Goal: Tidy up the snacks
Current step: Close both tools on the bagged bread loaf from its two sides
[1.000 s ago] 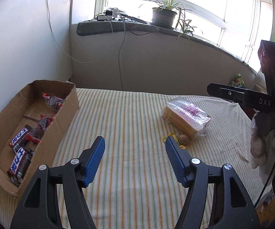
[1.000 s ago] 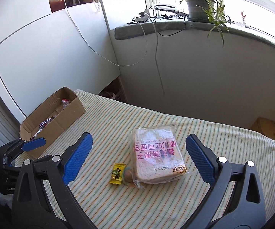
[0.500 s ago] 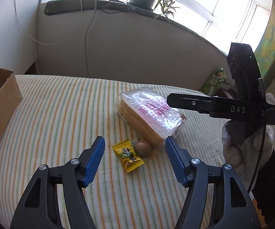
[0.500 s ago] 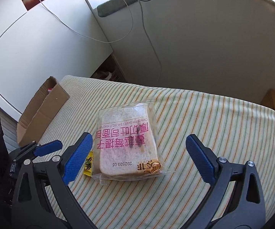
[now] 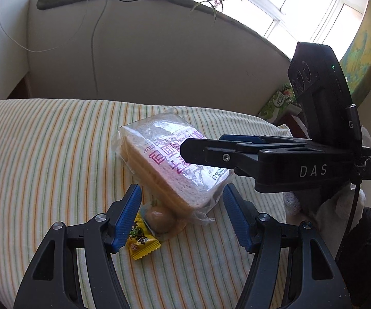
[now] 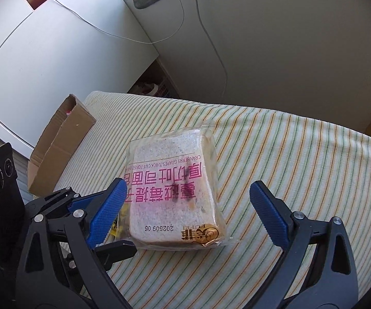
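Bread lies on striped bed. Right gripper jaws, just closing, straddle it, untouched. Left gripper jaws apart around egg; candy partly hidden. Box contents unclear.

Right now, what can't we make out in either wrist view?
- Box contents: right wrist view shows only its outer wall; left wrist view cuts it off at the frame edge.
- Yellow packet: mostly hidden in the right wrist view behind the right gripper's finger.
- Bread bag's far end: left wrist view, covered by the right gripper's finger.
- Brown snack: too small to identify.
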Available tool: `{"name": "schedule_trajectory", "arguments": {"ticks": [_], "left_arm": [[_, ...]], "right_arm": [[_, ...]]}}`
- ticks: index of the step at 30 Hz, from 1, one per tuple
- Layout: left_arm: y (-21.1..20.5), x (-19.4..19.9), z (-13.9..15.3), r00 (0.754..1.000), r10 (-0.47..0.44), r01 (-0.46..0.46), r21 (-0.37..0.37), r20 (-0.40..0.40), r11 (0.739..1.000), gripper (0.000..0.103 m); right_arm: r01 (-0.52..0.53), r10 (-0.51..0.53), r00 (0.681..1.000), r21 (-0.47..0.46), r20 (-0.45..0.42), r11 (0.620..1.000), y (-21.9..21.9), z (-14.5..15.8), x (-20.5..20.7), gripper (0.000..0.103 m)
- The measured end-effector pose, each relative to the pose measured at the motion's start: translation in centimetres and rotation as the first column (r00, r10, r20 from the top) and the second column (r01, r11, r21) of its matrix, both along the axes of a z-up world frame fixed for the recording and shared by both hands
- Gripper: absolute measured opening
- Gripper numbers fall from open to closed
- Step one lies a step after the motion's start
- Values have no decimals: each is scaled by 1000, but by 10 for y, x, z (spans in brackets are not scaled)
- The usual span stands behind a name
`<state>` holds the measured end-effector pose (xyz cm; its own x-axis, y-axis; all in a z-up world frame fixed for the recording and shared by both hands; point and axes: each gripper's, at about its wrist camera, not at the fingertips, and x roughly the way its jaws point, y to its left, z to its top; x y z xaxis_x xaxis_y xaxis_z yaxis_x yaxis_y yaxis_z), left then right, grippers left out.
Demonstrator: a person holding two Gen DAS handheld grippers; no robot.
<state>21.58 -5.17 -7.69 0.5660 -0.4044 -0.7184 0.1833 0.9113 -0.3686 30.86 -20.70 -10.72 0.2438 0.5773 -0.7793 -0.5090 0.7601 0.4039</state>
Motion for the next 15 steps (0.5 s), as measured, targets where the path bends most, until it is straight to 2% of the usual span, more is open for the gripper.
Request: {"name": "schedule_trajectory", "arguments": {"ticks": [4, 11, 15], "left_arm": [[0, 4, -2, 1000, -5, 5, -1, -9, 1000, 66], [-8, 2, -3, 999, -42, 43, 10, -9, 999, 66], [-11, 2, -4, 998, -57, 57, 18, -5, 998, 63]], "right_arm": [[-16, 16, 1000, -1, -23, 1000, 4, -6, 1, 89], [-22, 24, 997, 34, -68, 999, 7, -12, -1, 70], [-11, 14, 998, 34, -65, 999, 7, -10, -5, 66]]}}
